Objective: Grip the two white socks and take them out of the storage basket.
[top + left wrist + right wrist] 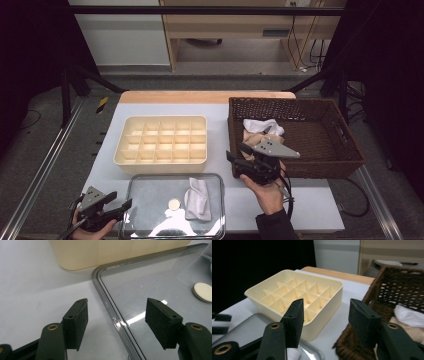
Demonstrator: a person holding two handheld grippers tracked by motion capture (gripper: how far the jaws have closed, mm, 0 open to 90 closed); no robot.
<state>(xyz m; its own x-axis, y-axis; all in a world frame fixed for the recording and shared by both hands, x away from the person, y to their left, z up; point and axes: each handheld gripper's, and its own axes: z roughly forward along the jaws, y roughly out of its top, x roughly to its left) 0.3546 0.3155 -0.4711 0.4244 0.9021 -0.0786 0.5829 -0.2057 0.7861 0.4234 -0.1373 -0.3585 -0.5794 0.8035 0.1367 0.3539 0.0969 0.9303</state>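
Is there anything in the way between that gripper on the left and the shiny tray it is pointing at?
Nothing visible. The left gripper is open, its jaws straddling the bare rim of the flat clear glossy tray. The white folded cloth and small round cream disc lie farther in.

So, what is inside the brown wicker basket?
Inside the wicker basket, near its front left corner, lie a white cloth and a beige cloth. The right gripper covers part of them, so anything beneath stays hidden.
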